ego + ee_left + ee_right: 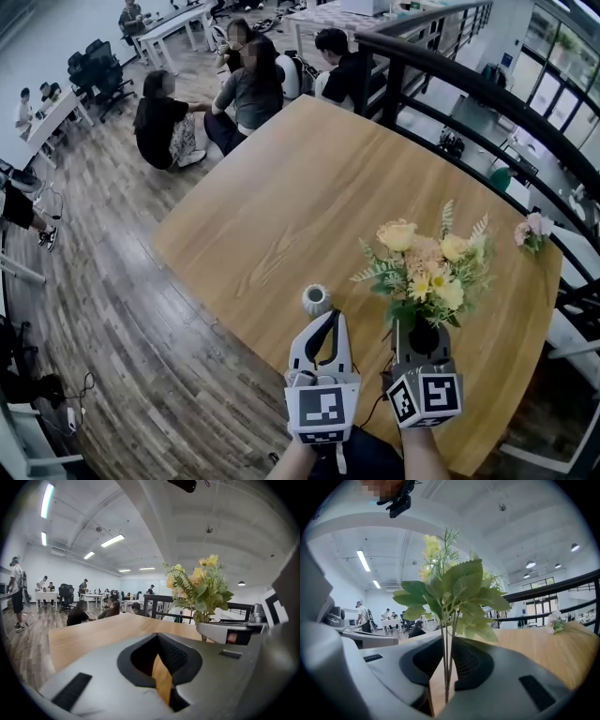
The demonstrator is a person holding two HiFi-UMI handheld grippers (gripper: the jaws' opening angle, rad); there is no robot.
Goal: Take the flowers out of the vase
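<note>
A bunch of yellow and peach flowers (427, 267) with green leaves stands up from my right gripper (415, 330), which is shut on its thin stems (446, 667); the leaves (457, 595) fill the middle of the right gripper view. The small white vase (316, 300) stands empty near the front edge of the wooden table (309, 187). My left gripper (329, 319) sits just behind the vase, jaws together with nothing between them. In the left gripper view the flowers (197, 590) rise to the right of that gripper (158, 638), and the vase is hidden.
A single pink flower (532, 230) lies at the table's right edge, also seen far right in the right gripper view (554, 621). A black railing (469, 89) runs behind the table. Several people (248, 89) sit on the floor beyond the far corner.
</note>
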